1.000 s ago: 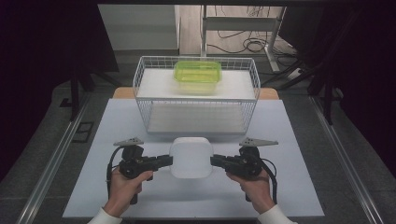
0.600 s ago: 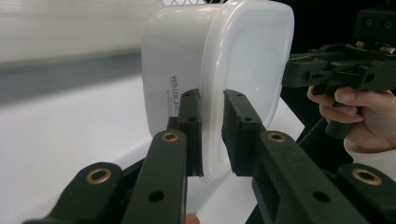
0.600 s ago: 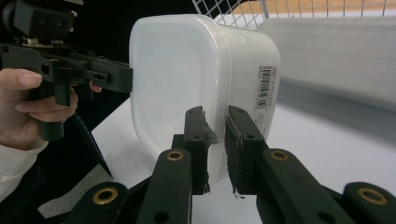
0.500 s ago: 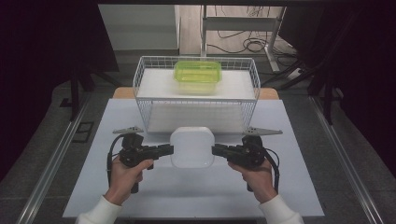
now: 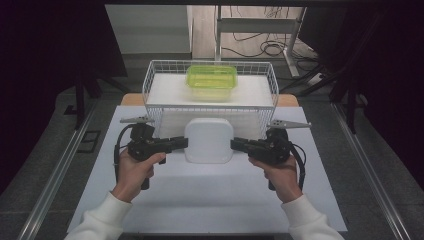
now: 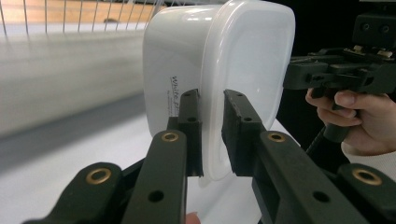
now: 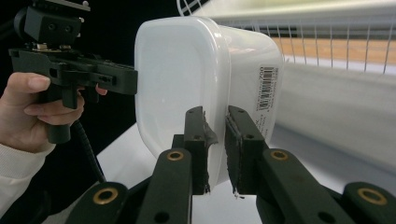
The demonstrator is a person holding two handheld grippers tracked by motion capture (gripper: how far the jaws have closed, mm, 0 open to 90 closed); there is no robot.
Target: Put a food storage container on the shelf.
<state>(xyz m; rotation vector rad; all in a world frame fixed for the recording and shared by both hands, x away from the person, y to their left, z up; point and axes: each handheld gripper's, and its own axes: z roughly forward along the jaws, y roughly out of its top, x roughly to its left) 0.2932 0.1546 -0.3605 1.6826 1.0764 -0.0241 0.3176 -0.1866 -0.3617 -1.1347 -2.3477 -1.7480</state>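
Two grippers hold one white lidded container (image 5: 208,140) between them, lifted just above the worktop (image 5: 210,200) and right in front of the wire basket (image 5: 150,85). The left gripper (image 5: 181,143) is closed down on the rim at the container's left edge, jaws pinching the lid's lip; the right gripper (image 5: 237,144) does the same on the opposite edge. Judging by its thin, smooth, glossy plastic walls, the container is probably light and fairly stiff, but slippery, and the lip could flex or slide out if squeezed on one side alone, so an even pinch at the rim on both sides looks the sound hold. Farther off, one green translucent container (image 5: 211,80) sits inside the basket, well apart from the white one; whether it holds anything is hard to tell.
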